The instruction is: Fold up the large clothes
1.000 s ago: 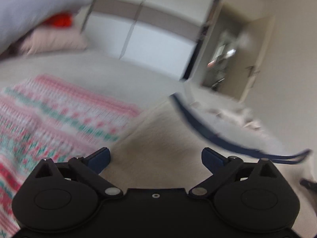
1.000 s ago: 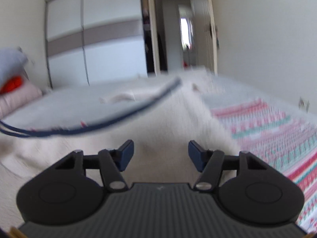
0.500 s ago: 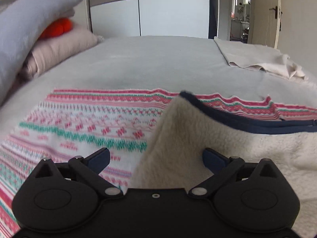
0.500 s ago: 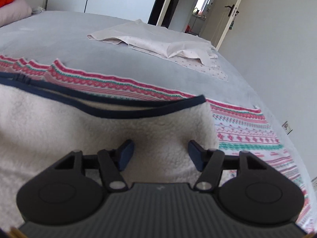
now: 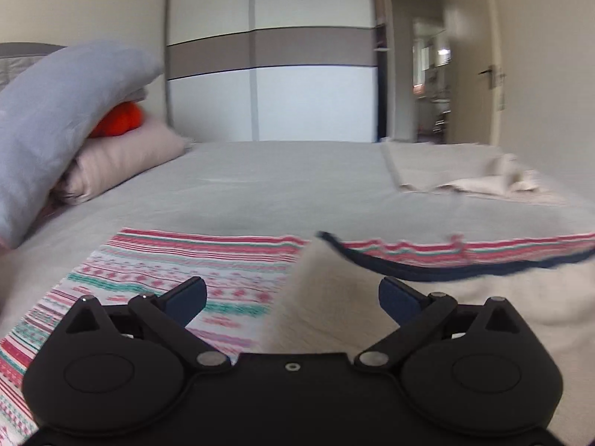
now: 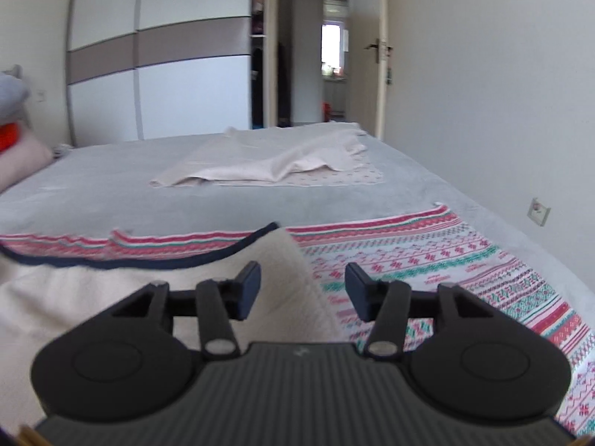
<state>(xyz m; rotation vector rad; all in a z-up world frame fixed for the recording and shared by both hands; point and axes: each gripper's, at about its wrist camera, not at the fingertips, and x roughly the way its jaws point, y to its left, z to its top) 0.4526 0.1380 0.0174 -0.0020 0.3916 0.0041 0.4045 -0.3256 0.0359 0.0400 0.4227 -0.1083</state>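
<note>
A large blanket lies on the bed, its patterned red, green and white side (image 5: 156,271) (image 6: 465,271) up. A cream fleece flap (image 5: 334,304) (image 6: 186,297) with a navy edge (image 5: 427,271) (image 6: 167,262) is folded over it toward the far side. My left gripper (image 5: 292,297) is open, the flap's left corner between its fingers. My right gripper (image 6: 302,290) is open, the flap's right corner between its fingers. Neither visibly pinches the cloth.
The grey bed (image 5: 279,186) stretches ahead. Pillows (image 5: 122,163) and a blue-grey cushion (image 5: 55,119) are stacked at the left, with something orange between. A beige garment (image 6: 275,163) (image 5: 465,174) lies at the far right. A wardrobe (image 5: 271,85) and an open door (image 6: 372,74) stand behind.
The fleece flap was swung over and laid down on the patterned side. Both cameras have since tilted up and lowered toward the bed. Both grippers stayed open.
</note>
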